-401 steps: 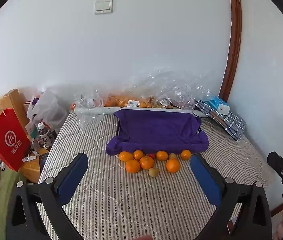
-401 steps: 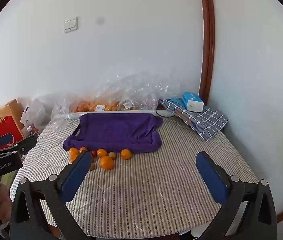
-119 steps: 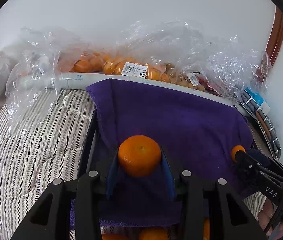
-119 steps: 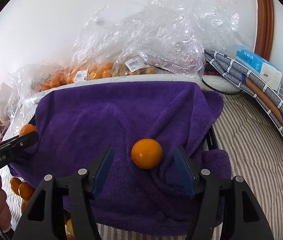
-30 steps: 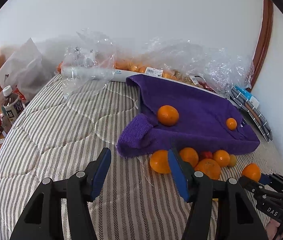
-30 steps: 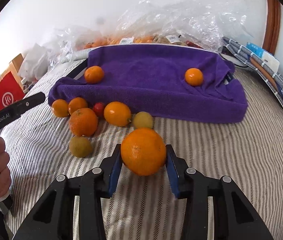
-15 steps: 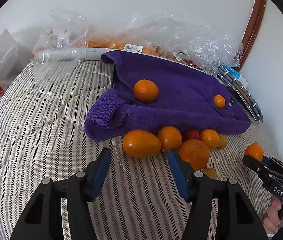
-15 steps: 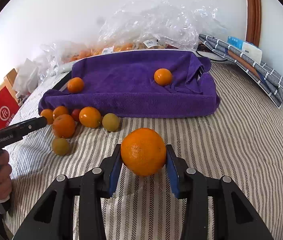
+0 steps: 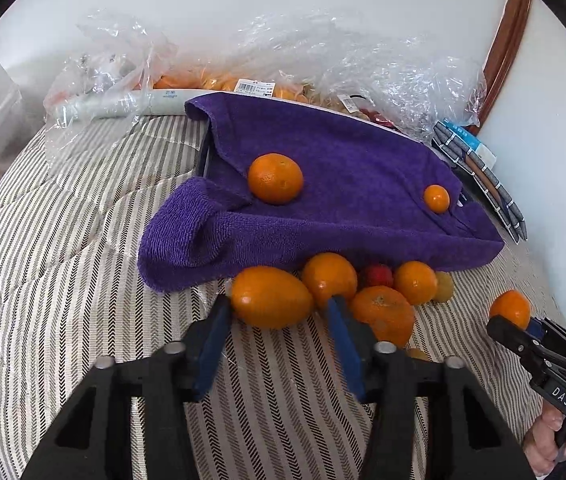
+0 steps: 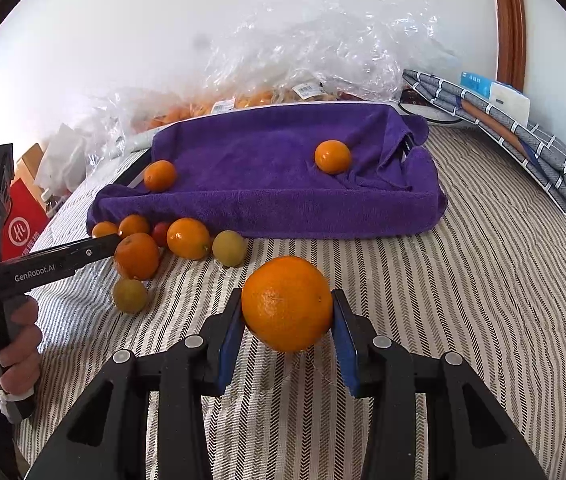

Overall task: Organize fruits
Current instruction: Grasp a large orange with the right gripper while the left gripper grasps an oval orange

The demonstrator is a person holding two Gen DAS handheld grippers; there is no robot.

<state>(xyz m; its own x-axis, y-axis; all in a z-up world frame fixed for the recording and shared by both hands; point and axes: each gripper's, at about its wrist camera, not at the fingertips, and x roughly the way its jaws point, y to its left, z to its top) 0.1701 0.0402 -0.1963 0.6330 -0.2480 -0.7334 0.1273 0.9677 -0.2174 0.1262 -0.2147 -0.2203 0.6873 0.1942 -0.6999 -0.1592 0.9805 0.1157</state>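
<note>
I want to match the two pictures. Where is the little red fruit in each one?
Left wrist view: the red fruit sits low and right of centre, tucked between two oranges just below the purple towel's front edge.
Right wrist view: the red fruit is at the left, mostly hidden among the oranges.
Shared landmark: the purple towel, just behind the fruit row.
</note>
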